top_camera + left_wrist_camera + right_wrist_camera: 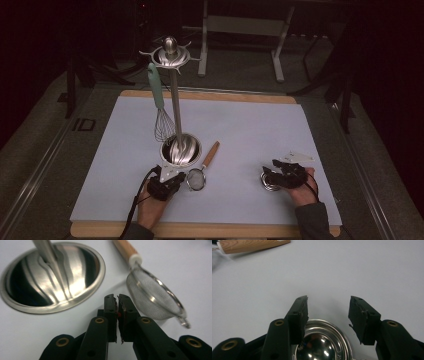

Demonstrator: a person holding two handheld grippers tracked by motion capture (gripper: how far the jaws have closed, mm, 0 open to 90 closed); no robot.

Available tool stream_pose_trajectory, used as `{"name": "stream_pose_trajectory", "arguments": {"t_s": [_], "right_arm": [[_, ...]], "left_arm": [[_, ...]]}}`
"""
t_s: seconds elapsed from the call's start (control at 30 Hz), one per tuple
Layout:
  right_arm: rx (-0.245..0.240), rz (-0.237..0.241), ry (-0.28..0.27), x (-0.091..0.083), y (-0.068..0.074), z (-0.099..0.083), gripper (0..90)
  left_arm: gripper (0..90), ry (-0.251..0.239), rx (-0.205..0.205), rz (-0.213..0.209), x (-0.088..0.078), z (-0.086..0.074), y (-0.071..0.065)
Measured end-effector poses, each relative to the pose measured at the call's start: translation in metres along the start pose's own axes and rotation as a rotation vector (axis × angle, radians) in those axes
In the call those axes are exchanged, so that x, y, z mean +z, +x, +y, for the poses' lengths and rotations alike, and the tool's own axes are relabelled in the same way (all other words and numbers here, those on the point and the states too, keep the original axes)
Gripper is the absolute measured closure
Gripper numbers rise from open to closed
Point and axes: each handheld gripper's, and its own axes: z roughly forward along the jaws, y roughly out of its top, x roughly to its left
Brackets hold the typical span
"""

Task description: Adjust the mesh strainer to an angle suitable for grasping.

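Note:
A steel utensil stand rises from its round base (181,150) (50,277) to a hook ring at the top (170,54). From that ring hangs a whisk (160,107) with a pale green handle. A mesh strainer (197,179) (152,300) with a wooden handle (249,246) lies flat just right of the base. My left gripper (176,181) (117,297) points between base and strainer, jaws nearly together with nothing in them. My right gripper (269,170) (328,305) is open, its jaws either side of a small shiny steel bowl (269,186) (322,342) that lies low between them, pads off it.
Everything sits on a pale mat (250,125) over a wooden board (210,95). Dark table legs and a white frame (240,30) stand beyond the far edge. The mat's centre and right back are bare.

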Motion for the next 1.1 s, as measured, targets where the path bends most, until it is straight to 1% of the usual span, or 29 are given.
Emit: {"name": "stream_pose_trajectory", "arguments": {"t_s": [0.03, 0.07, 0.1, 0.13, 0.17, 0.23, 0.47, 0.57, 0.67, 0.7, 0.73, 0.77, 0.87, 0.9, 0.97, 1.07, 1.1], "right_arm": [[0.000, 0.000, 0.000, 0.000, 0.000, 0.000, 49.4], [-0.001, 0.000, -0.001, 0.001, 0.000, 0.000, 49.4], [-0.003, 0.001, 0.001, 0.001, 0.001, 0.000, 49.4], [-0.004, 0.001, 0.003, 0.001, 0.001, 0.000, 49.4], [-0.005, 0.002, 0.003, 0.002, 0.002, 0.000, 49.4], [-0.009, 0.002, 0.006, 0.002, 0.002, 0.000, 49.4], [-0.006, 0.002, 0.007, 0.002, 0.002, 0.000, 49.4], [-0.005, 0.003, 0.005, 0.002, 0.002, 0.000, 49.4], [-0.007, 0.003, 0.005, 0.002, 0.002, 0.000, 49.3], [-0.009, 0.003, 0.005, 0.002, 0.002, 0.000, 49.4], [-0.009, 0.003, 0.005, 0.002, 0.002, 0.000, 49.4], [-0.009, 0.003, 0.007, 0.002, 0.002, 0.000, 49.3], [-0.009, 0.003, 0.007, 0.002, 0.002, 0.000, 49.4], [-0.008, 0.003, 0.008, 0.003, 0.002, 0.000, 49.4], [-0.007, 0.003, 0.010, 0.003, 0.002, 0.000, 49.4], [-0.009, 0.005, 0.012, 0.004, 0.003, 0.000, 49.3], [-0.010, 0.006, 0.013, 0.004, 0.003, 0.000, 49.3]], "left_arm": [[85.1, -0.018, -0.010, -0.002, -0.005, 0.002, 0.002], [84.9, -0.018, -0.010, -0.002, -0.005, 0.002, 0.002], [84.8, -0.036, -0.019, -0.005, -0.010, 0.003, 0.003], [84.5, -0.036, -0.019, -0.005, -0.010, 0.003, 0.003], [84.0, -0.047, -0.024, -0.003, -0.012, 0.006, 0.003], [82.9, -0.054, -0.026, -0.005, -0.012, 0.008, 0.004], [79.2, -0.053, -0.031, -0.001, -0.010, 0.013, 0.004], [78.2, -0.064, -0.043, 0.004, -0.010, 0.017, 0.005], [77.6, -0.062, -0.041, 0.001, -0.009, 0.018, 0.005], [77.6, -0.051, -0.032, -0.003, -0.008, 0.019, 0.004], [77.5, -0.051, -0.032, -0.003, -0.008, 0.019, 0.004], [77.2, -0.027, -0.017, 0.013, -0.005, 0.018, 0.003], [76.0, -0.017, -0.020, 0.016, -0.004, 0.018, 0.004], [75.6, -0.016, -0.031, 0.017, -0.003, 0.018, 0.005], [74.6, -0.013, -0.037, 0.012, -0.003, 0.018, 0.007], [73.4, -0.007, -0.038, 0.008, -0.003, 0.018, 0.007], [72.7, 0.007, -0.032, 0.006, -0.001, 0.018, 0.007]]}}
